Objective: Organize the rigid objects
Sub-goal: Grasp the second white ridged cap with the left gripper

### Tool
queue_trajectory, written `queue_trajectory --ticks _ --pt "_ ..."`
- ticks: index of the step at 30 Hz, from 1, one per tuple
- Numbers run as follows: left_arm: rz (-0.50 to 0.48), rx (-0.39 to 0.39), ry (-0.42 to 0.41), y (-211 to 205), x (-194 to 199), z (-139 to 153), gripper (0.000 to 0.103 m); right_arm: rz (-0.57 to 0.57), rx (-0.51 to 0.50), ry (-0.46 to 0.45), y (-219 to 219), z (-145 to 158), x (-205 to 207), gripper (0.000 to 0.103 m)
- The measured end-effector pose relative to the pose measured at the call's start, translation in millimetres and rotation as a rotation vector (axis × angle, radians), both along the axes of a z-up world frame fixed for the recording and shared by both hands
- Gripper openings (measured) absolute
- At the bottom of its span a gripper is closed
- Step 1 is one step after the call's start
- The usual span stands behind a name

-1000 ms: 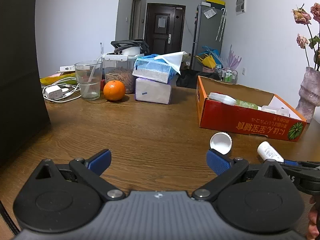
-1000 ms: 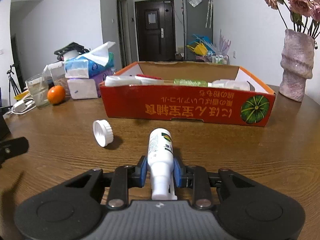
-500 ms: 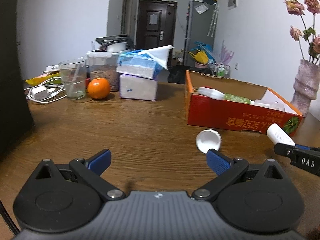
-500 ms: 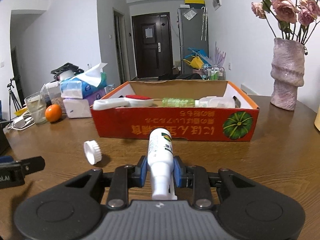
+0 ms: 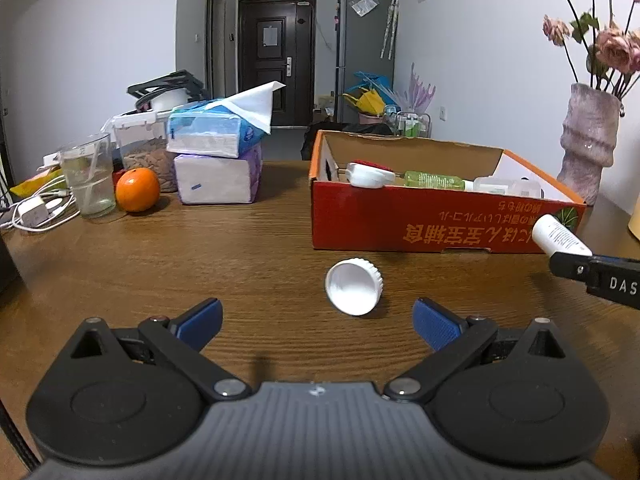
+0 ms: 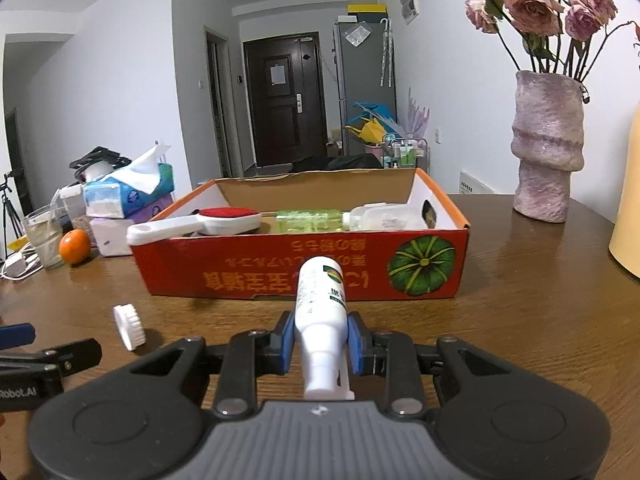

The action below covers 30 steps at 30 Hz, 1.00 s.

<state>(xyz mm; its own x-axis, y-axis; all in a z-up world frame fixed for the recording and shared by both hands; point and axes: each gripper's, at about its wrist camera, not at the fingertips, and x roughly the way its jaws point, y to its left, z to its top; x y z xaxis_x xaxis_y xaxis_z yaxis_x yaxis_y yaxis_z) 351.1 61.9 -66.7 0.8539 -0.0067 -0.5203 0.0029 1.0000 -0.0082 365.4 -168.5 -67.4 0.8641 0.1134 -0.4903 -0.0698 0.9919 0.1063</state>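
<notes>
- Left gripper point(image 5: 316, 316): blue pads spread wide, nothing between them, low over the wooden table point(image 5: 200, 248).
- White cap point(image 5: 353, 286) lies on its side just ahead of the fingertips, nearer the right pad, open side facing the camera.
- Bare wood between cap and red cardboard box point(image 5: 436, 224); the box's near wall is the next edge ahead.
- Right gripper point(image 6: 321, 338): pads pinch the white bottle point(image 6: 320, 308) at the shoulder, base pointing forward at the box wall, neck toward the camera.
- Lint brush point(image 6: 200, 226), green bottle point(image 6: 308, 218) and clear bottle point(image 6: 384, 216) lie in the box beyond the fingers.
</notes>
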Motion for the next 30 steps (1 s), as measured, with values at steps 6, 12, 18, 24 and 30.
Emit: queue_trajectory --ticks 6,12,18,24,30 --pt "-0.036 0.024 -0.007 -13 17 -3 0.103 -0.013 0.003 0.003 -11 -3 7 0.026" --pt "-0.061 0.086 -0.007 -24 42 -9 0.102 -0.009 0.001 0.005 -14 -5 13 0.026" --pt "-0.092 0.061 0.022 -18 60 -13 0.081 0.002 -0.006 0.01 -12 -7 16 0.026" --pt "-0.144 0.018 0.06 -16 64 -17 0.041 0.004 -0.005 0.007 -11 -7 15 0.026" --pt "-0.126 0.001 0.054 -11 63 -16 0.041 0.006 -0.003 0.002 -11 -6 14 0.026"
